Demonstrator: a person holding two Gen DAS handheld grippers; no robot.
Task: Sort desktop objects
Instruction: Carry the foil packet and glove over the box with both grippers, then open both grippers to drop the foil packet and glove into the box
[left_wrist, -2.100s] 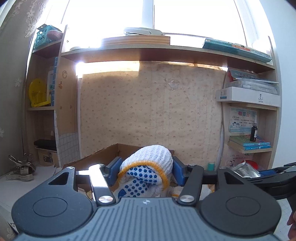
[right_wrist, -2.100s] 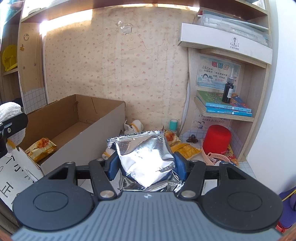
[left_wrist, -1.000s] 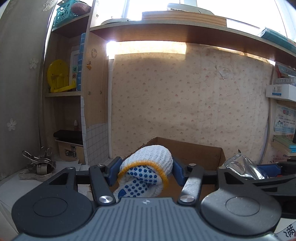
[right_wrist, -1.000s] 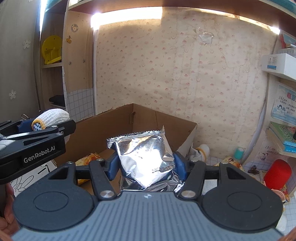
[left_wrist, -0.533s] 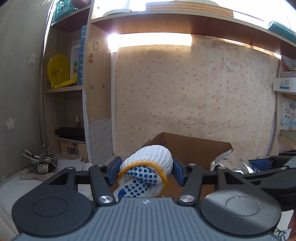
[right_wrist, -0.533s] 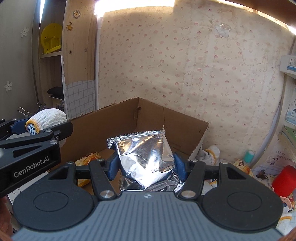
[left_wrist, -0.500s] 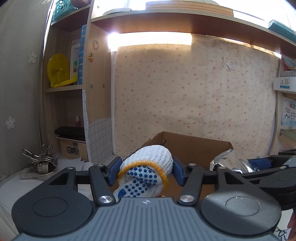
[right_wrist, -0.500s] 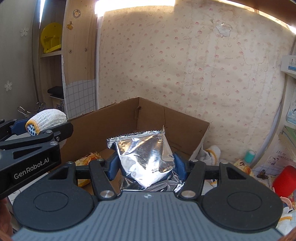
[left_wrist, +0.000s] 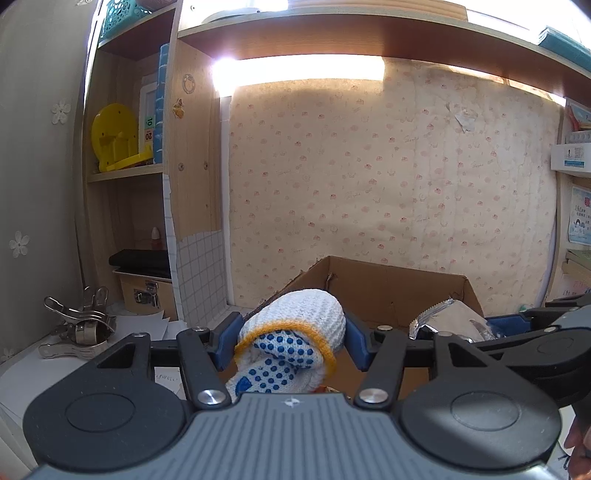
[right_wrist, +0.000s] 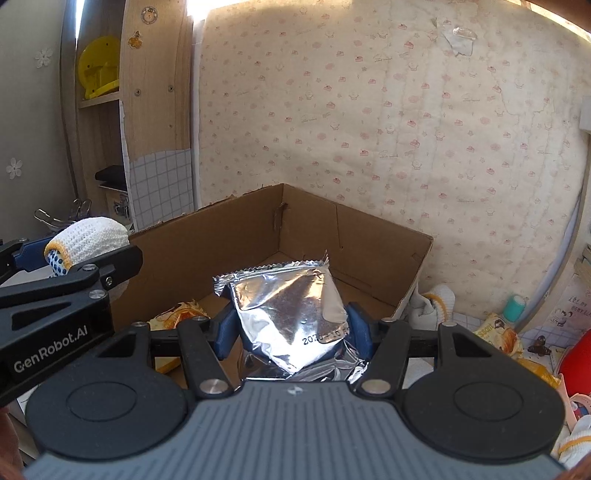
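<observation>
Left gripper (left_wrist: 291, 341) pinches rolled glove (left_wrist: 295, 332); right gripper (right_wrist: 291, 326) clamps foil packet (right_wrist: 288, 310), both over the cardboard box (right_wrist: 354, 236). Risk: grippers crowd together, could collide on release.

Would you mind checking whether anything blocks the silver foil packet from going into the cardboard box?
Nothing visible does. The right gripper holds the foil packet at the open cardboard box; an orange snack packet lies inside, off to the left.

Black gripper (right_wrist: 291, 338) (grey ribbed housing), blue pads (right_wrist: 226, 334), silver screws
</observation>
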